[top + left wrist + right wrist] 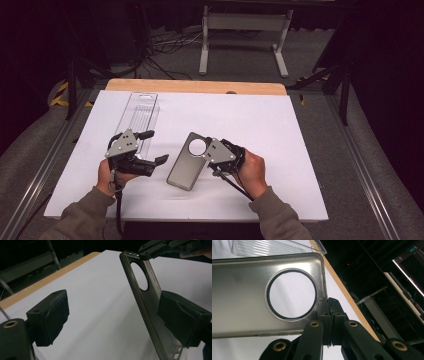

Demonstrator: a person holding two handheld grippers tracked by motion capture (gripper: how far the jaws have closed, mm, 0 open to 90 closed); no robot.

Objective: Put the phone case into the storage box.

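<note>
A grey translucent phone case (pixel 187 162) with a round camera hole lies slanted at the middle of the white table (pixel 280 130). My right gripper (pixel 209 150) is shut on the case's rim just beside the hole; in the right gripper view the pinch point (pixel 329 312) is at the case (pixel 242 300) edge. To the case's left, my left gripper (pixel 157 146) stands open. In the left gripper view the case (pixel 147 300) rises edge-on just inside the right pad (pixel 180 315), while the left pad (pixel 53 315) is far from it.
A clear plastic package (pixel 141 116) lies at the table's back left, just beyond the left gripper, and also appears in the right gripper view (pixel 269 247). A wooden strip (pixel 195 86) runs along the far edge. Metal rails flank the table.
</note>
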